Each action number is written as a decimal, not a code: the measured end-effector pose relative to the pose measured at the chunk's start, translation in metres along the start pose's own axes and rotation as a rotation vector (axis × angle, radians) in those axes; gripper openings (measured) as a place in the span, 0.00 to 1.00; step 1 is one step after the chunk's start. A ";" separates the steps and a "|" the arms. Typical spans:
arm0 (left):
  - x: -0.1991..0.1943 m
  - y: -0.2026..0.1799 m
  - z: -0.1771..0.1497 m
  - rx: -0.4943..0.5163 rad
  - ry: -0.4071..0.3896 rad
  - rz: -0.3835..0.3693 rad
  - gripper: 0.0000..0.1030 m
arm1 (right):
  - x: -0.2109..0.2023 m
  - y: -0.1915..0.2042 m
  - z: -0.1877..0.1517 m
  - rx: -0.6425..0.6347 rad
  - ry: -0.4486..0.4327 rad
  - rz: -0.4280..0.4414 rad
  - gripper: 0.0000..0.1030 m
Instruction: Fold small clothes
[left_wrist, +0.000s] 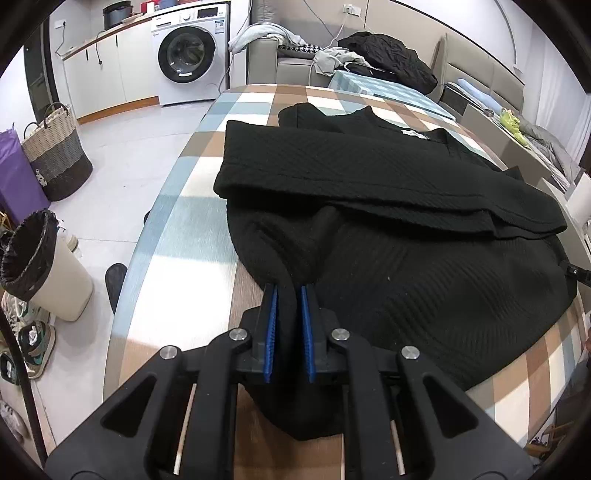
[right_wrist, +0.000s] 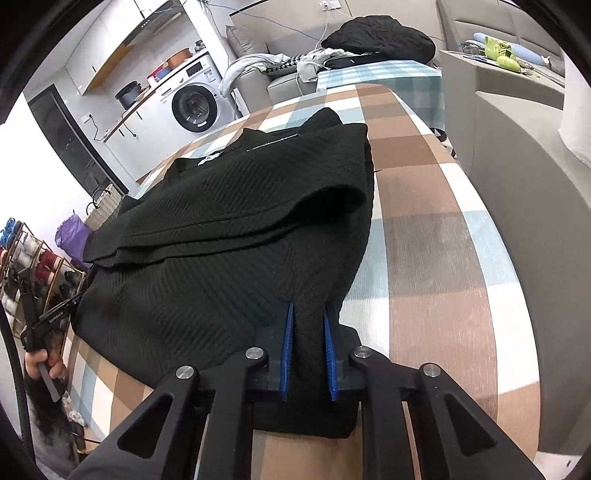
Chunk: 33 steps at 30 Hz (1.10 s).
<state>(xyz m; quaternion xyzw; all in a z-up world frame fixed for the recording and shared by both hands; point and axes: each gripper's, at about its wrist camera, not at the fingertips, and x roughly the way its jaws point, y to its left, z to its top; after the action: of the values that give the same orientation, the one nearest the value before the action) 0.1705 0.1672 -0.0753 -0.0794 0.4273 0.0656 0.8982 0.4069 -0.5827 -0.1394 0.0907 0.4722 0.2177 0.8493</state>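
A black ribbed knit top lies on the checked tablecloth, its sleeves folded across the body. My left gripper is shut on the garment's near left hem, with cloth bunched between the blue pads. My right gripper is shut on the near right hem of the same top, cloth filling the gap between its blue pads. The left gripper's tip shows at the left edge of the right wrist view.
A washing machine stands at the back left. A woven basket and a lined bin stand on the floor left of the table. A sofa with dark clothes lies beyond the table. A shoe rack is at far left.
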 end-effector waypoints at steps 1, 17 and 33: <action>-0.004 0.000 -0.004 0.002 -0.001 0.002 0.10 | -0.002 0.000 -0.004 0.003 0.000 0.002 0.14; -0.054 0.023 -0.011 -0.152 -0.049 -0.037 0.36 | -0.032 -0.002 0.008 0.083 -0.125 -0.042 0.33; -0.020 0.019 0.013 -0.231 0.021 -0.161 0.53 | 0.016 -0.035 0.041 0.305 -0.080 0.079 0.51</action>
<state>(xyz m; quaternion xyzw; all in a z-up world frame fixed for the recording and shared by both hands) 0.1646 0.1878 -0.0534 -0.2172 0.4185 0.0413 0.8809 0.4588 -0.6046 -0.1421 0.2458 0.4619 0.1726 0.8346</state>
